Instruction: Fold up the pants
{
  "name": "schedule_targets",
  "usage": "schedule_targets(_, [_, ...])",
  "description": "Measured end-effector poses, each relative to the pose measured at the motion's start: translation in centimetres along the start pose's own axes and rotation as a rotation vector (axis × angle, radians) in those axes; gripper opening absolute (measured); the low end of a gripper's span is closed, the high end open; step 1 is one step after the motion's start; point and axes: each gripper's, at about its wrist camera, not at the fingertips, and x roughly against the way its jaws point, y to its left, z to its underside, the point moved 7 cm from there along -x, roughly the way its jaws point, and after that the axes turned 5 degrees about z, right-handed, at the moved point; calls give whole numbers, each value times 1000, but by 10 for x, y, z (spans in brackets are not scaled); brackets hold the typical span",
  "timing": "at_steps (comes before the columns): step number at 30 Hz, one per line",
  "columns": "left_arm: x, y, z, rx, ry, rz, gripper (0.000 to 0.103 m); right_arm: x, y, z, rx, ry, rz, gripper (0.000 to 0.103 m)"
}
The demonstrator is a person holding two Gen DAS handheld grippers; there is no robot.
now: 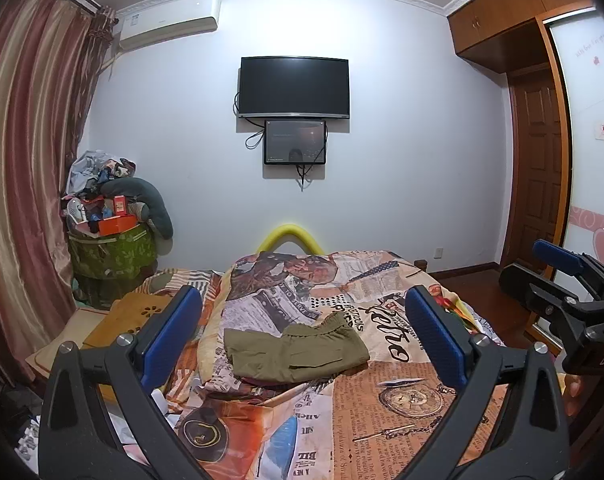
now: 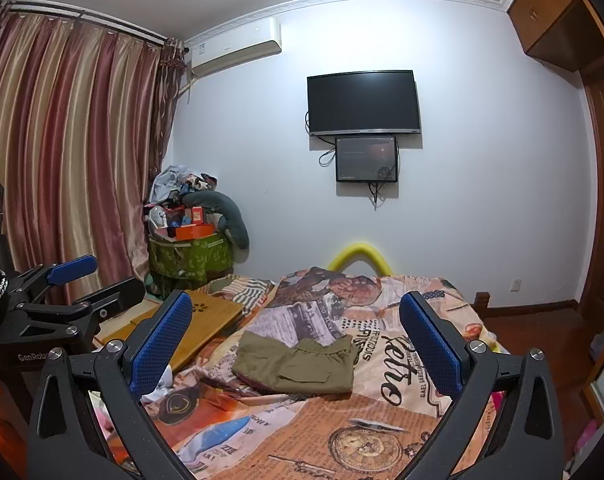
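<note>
Olive-green pants [image 1: 296,350] lie folded into a compact rectangle on the newspaper-print bedspread [image 1: 382,396], cargo pocket up and elastic waistband toward the far side. The right wrist view has the same pants [image 2: 296,364] at centre. My left gripper [image 1: 302,332] is held above the bed in front of the pants, open, with nothing between its blue pads [image 1: 172,332]. My right gripper [image 2: 296,340] is open too and empty, raised well back from the pants. Each gripper shows at the edge of the other's view: the right gripper [image 1: 562,280] and the left gripper [image 2: 86,276].
A wooden lap desk [image 2: 206,320] lies on the bed's left side. A green bin heaped with clutter [image 1: 110,224] stands by the striped curtain [image 1: 26,160]. A yellow foam tube [image 1: 288,236] arches at the bed's far end. A TV [image 1: 294,86] hangs on the wall; wardrobe [image 1: 542,120] at right.
</note>
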Motion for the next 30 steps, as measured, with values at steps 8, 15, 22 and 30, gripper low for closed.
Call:
schedule_targets(8, [-5, -3, 1, 0, 5, 5, 103, 1, -1, 0, -6, 3, -2, 103])
schedule_targets(15, [-4, -3, 3, 1, 0, -4, 103, 1, -1, 2, -12, 5, 0, 103])
schedule_targets(22, [-6, -5, 5, 8, 12, 5, 103, 2, 0, 1, -19, 7, 2, 103])
schedule_targets(30, [-8, -9, 8, -2, 27, 9, 103, 2, 1, 2, -18, 16, 2, 103])
